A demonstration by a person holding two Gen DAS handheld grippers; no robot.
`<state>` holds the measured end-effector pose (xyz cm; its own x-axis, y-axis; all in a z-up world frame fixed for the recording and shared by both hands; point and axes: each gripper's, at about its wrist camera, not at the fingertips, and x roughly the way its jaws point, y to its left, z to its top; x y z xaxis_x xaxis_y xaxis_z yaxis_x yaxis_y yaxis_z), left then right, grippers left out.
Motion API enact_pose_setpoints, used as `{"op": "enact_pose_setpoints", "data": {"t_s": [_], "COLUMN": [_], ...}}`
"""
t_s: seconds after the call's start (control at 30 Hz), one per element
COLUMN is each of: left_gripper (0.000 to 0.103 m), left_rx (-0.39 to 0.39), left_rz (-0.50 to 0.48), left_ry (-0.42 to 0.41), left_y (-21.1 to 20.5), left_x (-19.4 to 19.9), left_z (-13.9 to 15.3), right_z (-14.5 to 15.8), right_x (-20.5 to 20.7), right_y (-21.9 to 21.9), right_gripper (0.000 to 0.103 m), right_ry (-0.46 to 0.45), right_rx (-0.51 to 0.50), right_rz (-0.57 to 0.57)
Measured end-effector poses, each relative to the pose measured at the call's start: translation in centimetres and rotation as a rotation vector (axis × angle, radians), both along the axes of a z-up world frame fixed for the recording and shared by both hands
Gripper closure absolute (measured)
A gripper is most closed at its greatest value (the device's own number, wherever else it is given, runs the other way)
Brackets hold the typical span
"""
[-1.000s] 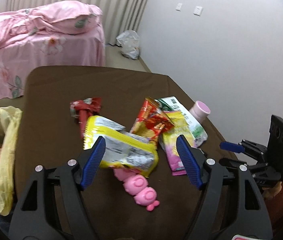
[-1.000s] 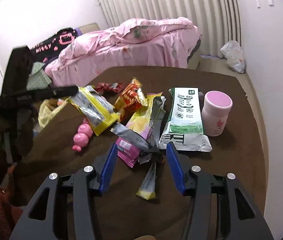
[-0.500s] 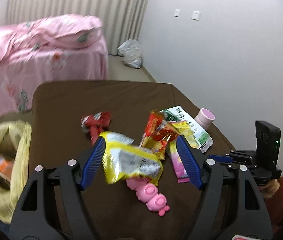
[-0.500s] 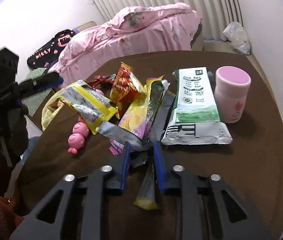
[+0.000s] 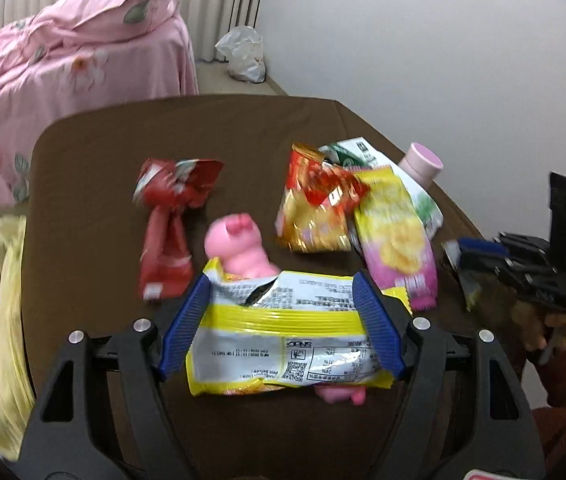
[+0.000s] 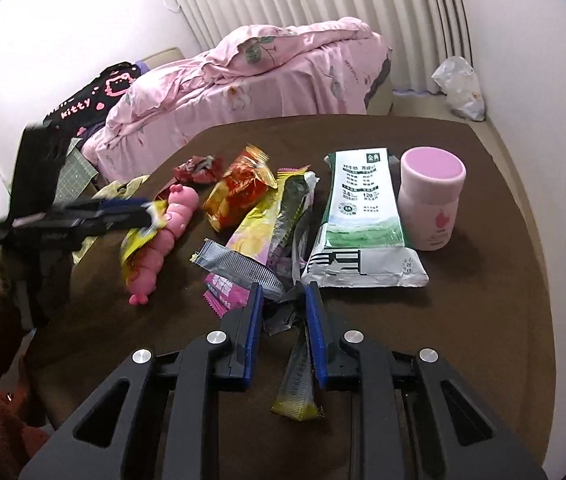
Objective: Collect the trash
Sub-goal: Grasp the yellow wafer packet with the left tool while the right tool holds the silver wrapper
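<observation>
The left claw (image 5: 283, 320) pinched a yellow snack wrapper (image 5: 287, 344), its long axis crosswise between the pads, over the pink toy (image 5: 239, 248). The right claw (image 6: 283, 320) squeezed a crumpled grey wrapper (image 6: 279, 312) on the table (image 6: 483, 320).

The worktop (image 6: 483, 300) is dark brown. At its twelve o'clock, the bed (image 6: 283, 68) wears pink floral covers. The toy (image 6: 171, 236) is pink; the wrapper (image 5: 283, 344) yellow, white and silver.
</observation>
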<state>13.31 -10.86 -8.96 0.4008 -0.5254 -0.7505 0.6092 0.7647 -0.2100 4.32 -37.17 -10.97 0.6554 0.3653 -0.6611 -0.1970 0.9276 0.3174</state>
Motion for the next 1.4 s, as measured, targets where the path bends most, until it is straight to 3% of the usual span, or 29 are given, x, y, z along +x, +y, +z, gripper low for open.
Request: {"op": "enact_pose_setpoints", "data": {"t_s": [0.2, 0.33, 0.43, 0.63, 0.8, 0.9, 0.93, 0.97, 1.07, 1.2, 1.4], "left_gripper": [0.034, 0.033, 0.021, 0.02, 0.033, 0.048, 0.06, 0.064, 0.075, 0.076, 0.076], "left_rx": [-0.02, -0.089, -0.132, -0.121, -0.13, -0.124, -0.131, -0.14, -0.131, -0.112, -0.11], "left_rz": [0.043, 0.143, 0.186, 0.271, 0.324, 0.336, 0.333, 0.331, 0.307, 0.286, 0.273], "left_ry": [0.021, 0.065, 0.108, 0.166, 0.224, 0.282, 0.292, 0.292, 0.236, 0.111, -0.013], "left_y": [2.2, 3.9, 4.1, 3.3, 2.1, 1.3, 1.2, 1.1, 0.8, 0.6, 1.0], "left_x": [-2.2, -2.9, -3.3, -4.1, -3.7, -2.8, -2.6, -2.7, -3.4, -4.8, -6.0], "left_z": [-0.2, -0.2, -0.7, -1.1, -1.3, -2.2, -2.4, -2.4, -1.6, 0.7, 3.5], "right_z": [-0.1, 0.2, 0.3, 1.0, 1.1, 1.1, 1.1, 1.2, 1.4, 1.8, 3.1], "right_x": [-0.1, -0.6, -1.2, -2.1, -2.2, -2.2, -2.2, -2.4, -2.7, -2.7, -3.0], "right_y": [0.9, 1.5, 1.9, 1.5, 1.7, 2.2, 2.4, 2.7, 2.9, 2.4, 3.0], "right_gripper": [0.081, 0.082, 0.081, 0.082, 0.081, 0.082, 0.082, 0.082, 0.082, 0.081, 0.082], "right_ry": [-0.002, -0.015, -0.019, -0.045, -0.065, -0.073, -0.076, -0.082, -0.095, -0.102, -0.136], "right_rx": [-0.013, -0.078, -0.12, -0.14, -0.135, -0.132, -0.136, -0.145, -0.164, -0.141, -0.147], "right_rz": [0.02, 0.025, 0.017, -0.005, -0.015, -0.01, -0.007, -0.001, 0.005, -0.016, -0.002]}}
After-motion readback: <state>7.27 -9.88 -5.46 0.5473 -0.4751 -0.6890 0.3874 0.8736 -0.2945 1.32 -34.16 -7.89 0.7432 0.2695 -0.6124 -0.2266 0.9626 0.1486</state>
